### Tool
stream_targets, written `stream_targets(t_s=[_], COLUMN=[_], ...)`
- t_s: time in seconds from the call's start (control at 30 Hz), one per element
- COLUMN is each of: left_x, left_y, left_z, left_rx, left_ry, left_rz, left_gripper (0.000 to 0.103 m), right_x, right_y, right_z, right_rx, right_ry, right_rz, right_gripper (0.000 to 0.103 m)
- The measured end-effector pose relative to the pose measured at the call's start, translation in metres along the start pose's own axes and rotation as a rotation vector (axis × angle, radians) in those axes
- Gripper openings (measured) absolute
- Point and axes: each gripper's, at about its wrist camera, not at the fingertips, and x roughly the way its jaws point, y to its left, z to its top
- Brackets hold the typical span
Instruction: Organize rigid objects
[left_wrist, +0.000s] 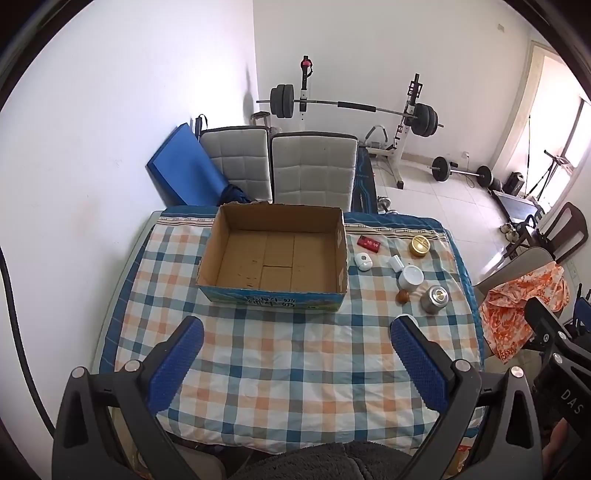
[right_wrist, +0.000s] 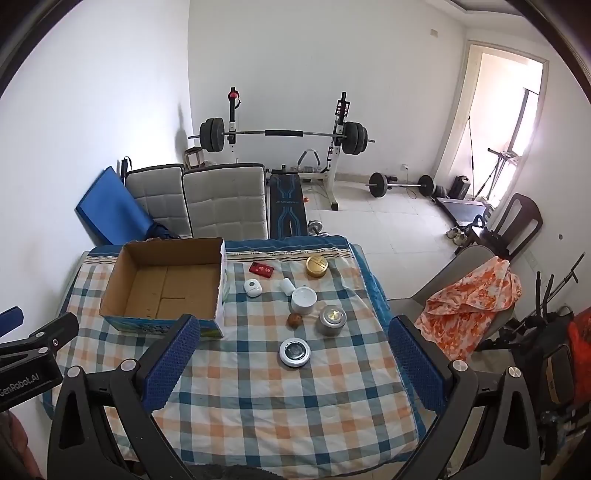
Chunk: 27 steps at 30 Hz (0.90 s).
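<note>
I'm at the start: open brown cardboard box (right_wrist: 166, 284) empty, both left gripper (left_wrist: 295, 354) and right gripper (right_wrist: 293, 350) spread wide, holding nothing; next I'd close on the round white-rimmed lid (right_wrist: 294, 352)

Box (right_wrist: 166, 288) left of 7 items

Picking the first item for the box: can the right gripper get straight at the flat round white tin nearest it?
Probably yes. The right gripper is open, and the flat round tin lies alone on the checked cloth, apart from the silver tin.
</note>
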Motion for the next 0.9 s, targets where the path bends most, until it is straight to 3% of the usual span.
stream_targets(t_s=[0.5, 0.9], left_x=[-0.005, -0.007], left_y=[0.005, 0.003], left_z=[0.025, 0.018], left_rx=[0.002, 0.001], left_ry=[-0.012, -0.024], left_rz=[-0.001, 0.005], left_gripper=[0.103, 0.103], right_x=[-0.007, -0.007], right_y=[0.0, 0.0], right_z=[0.001, 0.002], right_rx=[-0.012, -0.015], right_ry=[-0.033, -0.037], right_rz=[-0.002, -0.008], right_gripper=[0.103, 0.103])
